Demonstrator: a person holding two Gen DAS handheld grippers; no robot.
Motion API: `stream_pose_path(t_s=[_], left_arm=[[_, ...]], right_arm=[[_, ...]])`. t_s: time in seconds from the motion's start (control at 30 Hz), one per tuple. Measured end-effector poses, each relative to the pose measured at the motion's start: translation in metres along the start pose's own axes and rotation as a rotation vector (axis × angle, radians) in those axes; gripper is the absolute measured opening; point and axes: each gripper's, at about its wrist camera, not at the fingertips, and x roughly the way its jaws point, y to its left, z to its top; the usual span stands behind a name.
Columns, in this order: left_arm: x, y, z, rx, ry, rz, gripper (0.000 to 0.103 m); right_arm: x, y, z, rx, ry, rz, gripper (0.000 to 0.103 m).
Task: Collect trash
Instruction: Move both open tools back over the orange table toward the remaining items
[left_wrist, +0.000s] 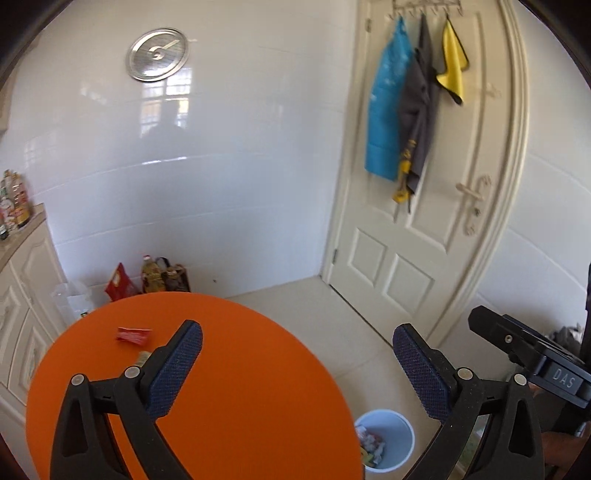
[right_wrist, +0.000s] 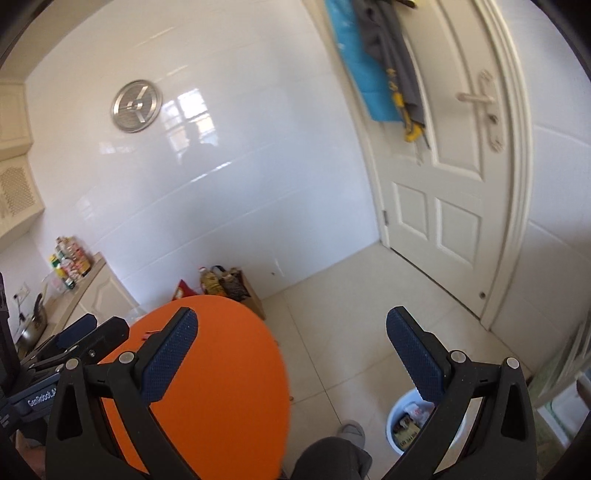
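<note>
The left gripper (left_wrist: 297, 360) stands with its jaws wide apart and nothing between them, raised over the near edge of a round orange table (left_wrist: 236, 369). The right gripper (right_wrist: 291, 349) is likewise spread and empty, above the table's right edge and the tiled floor (right_wrist: 332, 314). A red wrapper (left_wrist: 133, 335) lies toward the table's far left edge, a smaller scrap (left_wrist: 143, 356) just beside it. On the floor off the table's right edge stands a pale blue bin (left_wrist: 400, 435) holding trash.
</note>
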Motion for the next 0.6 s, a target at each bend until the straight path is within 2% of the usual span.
stream_pose_path(t_s=[0.27, 0.47, 0.6], left_arm=[[-0.083, 0.048, -0.030, -0.093, -0.107, 0.141, 0.102], [-0.129, 0.059, -0.060, -0.132, -0.155, 0.252, 0.102], [-0.151, 0.060, -0.079, -0.154, -0.167, 0.301, 0.102]], right_arm=[[-0.010, 0.090, 0.002, -0.136, -0.053, 0.116, 0.103], [-0.012, 0.152, -0.007, -0.242, -0.071, 0.195, 0.103], [-0.013, 0.183, -0.016, -0.283, -0.069, 0.242, 0.103]])
